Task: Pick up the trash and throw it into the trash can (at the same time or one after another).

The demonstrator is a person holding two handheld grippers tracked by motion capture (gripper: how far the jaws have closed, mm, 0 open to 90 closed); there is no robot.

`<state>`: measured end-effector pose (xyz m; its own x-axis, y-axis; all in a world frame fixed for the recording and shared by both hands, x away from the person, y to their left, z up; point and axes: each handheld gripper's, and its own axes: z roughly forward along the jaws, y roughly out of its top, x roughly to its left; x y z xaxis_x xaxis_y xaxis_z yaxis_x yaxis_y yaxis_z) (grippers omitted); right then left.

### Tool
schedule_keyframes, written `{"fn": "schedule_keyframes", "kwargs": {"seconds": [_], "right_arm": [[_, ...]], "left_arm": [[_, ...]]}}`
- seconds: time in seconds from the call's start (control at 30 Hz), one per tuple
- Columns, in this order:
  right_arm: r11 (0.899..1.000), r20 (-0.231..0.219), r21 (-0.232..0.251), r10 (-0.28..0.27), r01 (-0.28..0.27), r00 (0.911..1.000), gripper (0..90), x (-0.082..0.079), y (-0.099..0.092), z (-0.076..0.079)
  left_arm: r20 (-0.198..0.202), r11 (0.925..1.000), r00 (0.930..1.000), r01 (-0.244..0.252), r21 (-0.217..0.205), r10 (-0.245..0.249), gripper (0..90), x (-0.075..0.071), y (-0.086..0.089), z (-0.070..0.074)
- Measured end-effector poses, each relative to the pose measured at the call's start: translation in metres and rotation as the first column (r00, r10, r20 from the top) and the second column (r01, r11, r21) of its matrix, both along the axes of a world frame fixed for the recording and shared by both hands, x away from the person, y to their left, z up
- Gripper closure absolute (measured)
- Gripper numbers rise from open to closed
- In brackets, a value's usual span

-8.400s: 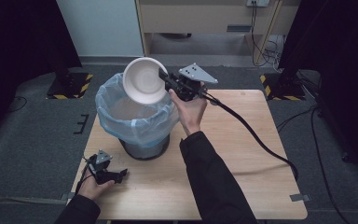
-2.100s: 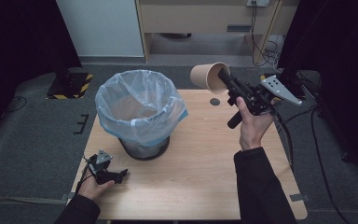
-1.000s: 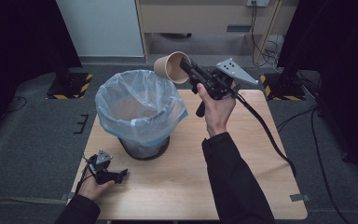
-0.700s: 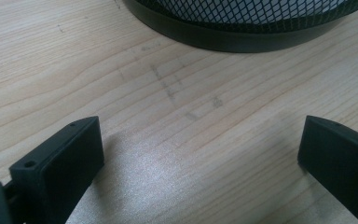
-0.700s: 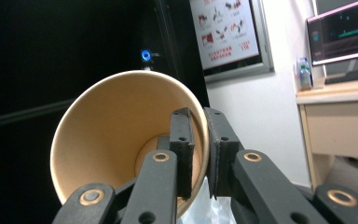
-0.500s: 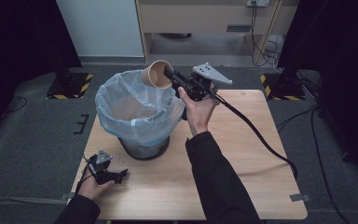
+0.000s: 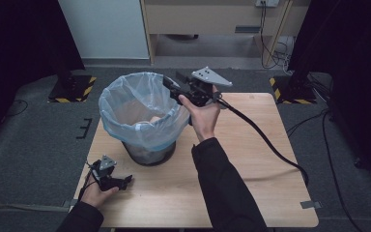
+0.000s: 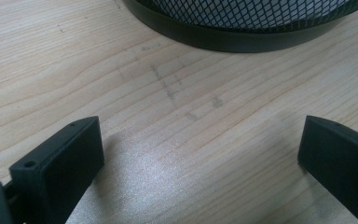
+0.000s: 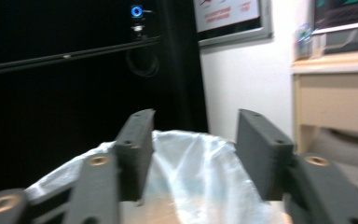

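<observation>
Brown paper cup [image 7: 150, 119] dropped into plastic-lined mesh bin [image 7: 142, 113], right claw [image 7: 169, 86] just opened, empty

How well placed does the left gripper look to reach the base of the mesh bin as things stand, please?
Probably well: the left gripper rests open on the table, its jaws facing the mesh bin, with bare wood between them.

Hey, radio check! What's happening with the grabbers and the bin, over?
Right gripper open over bin rim, jaws just opened, nothing between them. Brown paper cup inside lined trash bin. Left gripper open, resting on table. Nothing blocking.
</observation>
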<state>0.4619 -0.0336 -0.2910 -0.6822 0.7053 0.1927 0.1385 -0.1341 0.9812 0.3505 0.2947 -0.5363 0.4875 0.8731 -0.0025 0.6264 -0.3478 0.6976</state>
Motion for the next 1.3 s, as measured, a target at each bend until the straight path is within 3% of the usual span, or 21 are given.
{"fn": "schedule_keyframes", "kwargs": {"seconds": [0.07,0.13,0.2,0.33,0.5,0.6,0.63,0.67,0.77,0.97,1.07,1.13,1.2,1.3], "right_arm": [[0.998,0.014,-0.044,-0.041,0.041,0.9991,36.0,-0.003,-0.011,0.007],[0.997,0.016,-0.032,-0.07,0.07,0.9974,33.6,-0.005,-0.025,0.007],[0.995,-0.01,-0.029,-0.093,0.093,0.9956,31.1,-0.007,-0.041,0.0],[0.987,-0.056,-0.084,-0.139,0.134,0.9887,28.6,-0.01,-0.074,-0.026],[0.983,-0.136,-0.127,-0.151,0.134,0.9793,26.9,-0.021,-0.109,-0.067],[0.976,-0.196,-0.171,-0.167,0.134,0.9662,26.6,-0.031,-0.13,-0.095],[0.976,-0.196,-0.171,-0.167,0.134,0.9662,26.6,-0.031,-0.13,-0.095],[0.963,-0.252,-0.243,-0.182,0.12,0.9504,26.1,-0.039,-0.147,-0.119],[0.944,-0.306,-0.316,-0.196,0.095,0.9318,25.8,-0.05,-0.164,-0.142],[0.92,-0.399,-0.387,-0.221,0.055,0.8899,24.0,-0.072,-0.202,-0.195],[0.899,-0.456,-0.438,-0.239,0.017,0.8571,22.4,-0.077,-0.215,-0.212],[0.873,-0.455,-0.487,-0.263,0.01,0.8509,21.3,-0.079,-0.222,-0.217],[0.847,-0.436,-0.531,-0.293,0.02,0.8512,19.1,-0.079,-0.228,-0.216],[0.84,-0.414,-0.54,-0.318,0.052,0.8527,18.0,-0.081,-0.237,-0.214]], "left_arm": [[0.0,1.0,1.0,0.0,0.0,0.0,0.0,0.0,0.0,0.0],[0.0,1.0,1.0,0.0,0.0,0.0,0.0,0.0,0.0,0.0],[0.0,1.0,1.0,0.0,0.0,0.0,0.0,0.0,0.0,0.0],[-0.002,1.0,1.0,0.001,0.001,-0.001,0.0,0.0,0.0,0.0],[-0.001,1.0,1.0,0.001,0.002,-0.001,0.0,0.0,0.0,0.0],[-0.001,1.0,1.0,0.001,0.001,-0.001,0.0,0.0,0.0,0.0],[-0.001,1.0,1.0,0.001,0.001,-0.001,0.0,0.0,0.0,0.0],[-0.001,1.0,1.0,0.001,0.002,-0.001,0.0,0.0,0.0,0.0],[-0.001,1.0,1.0,0.0,0.001,0.0,0.0,0.0,0.0,0.0],[-0.001,1.0,1.0,0.0,0.001,0.0,0.0,0.0,0.0,0.0],[-0.001,1.0,1.0,0.0,0.001,0.0,0.0,0.0,0.0,0.0],[-0.001,1.0,1.0,0.001,0.001,-0.001,0.0,0.0,0.0,0.0],[-0.001,1.0,1.0,0.001,0.002,-0.001,0.0,0.0,0.0,0.0],[-0.002,1.0,1.0,0.001,0.001,-0.001,0.0,0.0,0.0,0.0]]}}
